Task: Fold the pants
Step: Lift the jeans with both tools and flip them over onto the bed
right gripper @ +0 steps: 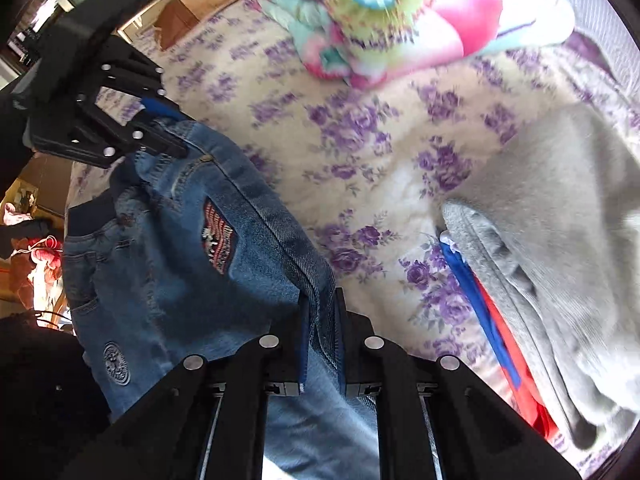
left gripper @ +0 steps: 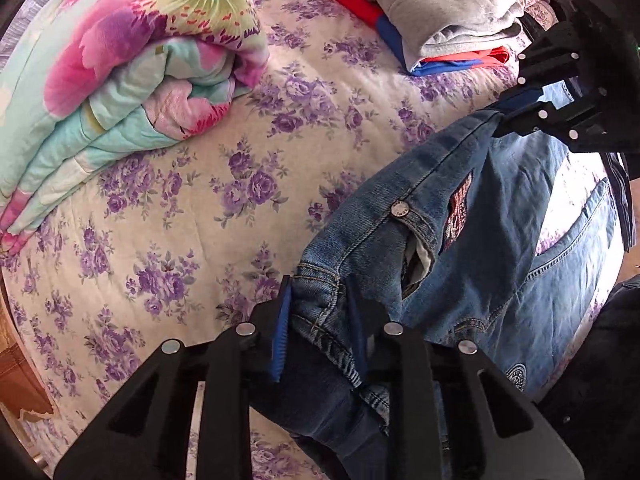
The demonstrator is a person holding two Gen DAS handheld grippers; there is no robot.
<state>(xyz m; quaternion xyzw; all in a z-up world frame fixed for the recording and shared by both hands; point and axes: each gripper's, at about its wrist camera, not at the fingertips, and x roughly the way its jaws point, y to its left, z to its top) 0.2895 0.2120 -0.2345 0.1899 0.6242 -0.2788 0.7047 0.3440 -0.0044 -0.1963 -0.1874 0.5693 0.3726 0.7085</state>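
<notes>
Blue denim pants (left gripper: 460, 216) with a red patch hang in the air above the bed, stretched between my two grippers. My left gripper (left gripper: 320, 320) is shut on one end of the waistband near the metal button (left gripper: 400, 210). My right gripper (right gripper: 322, 332) is shut on the other end of the waistband of the pants (right gripper: 192, 256). Each gripper shows in the other's view: the right one (left gripper: 516, 114) at the upper right, the left one (right gripper: 160, 128) at the upper left. The legs hang down out of sight.
The bed sheet (left gripper: 200, 220) is cream with purple flowers. A folded flowery quilt (left gripper: 120, 80) lies on it, also seen in the right wrist view (right gripper: 380, 16). A stack of folded clothes, grey on top (left gripper: 444, 8) over red and blue, shows too in the right wrist view (right gripper: 552, 240).
</notes>
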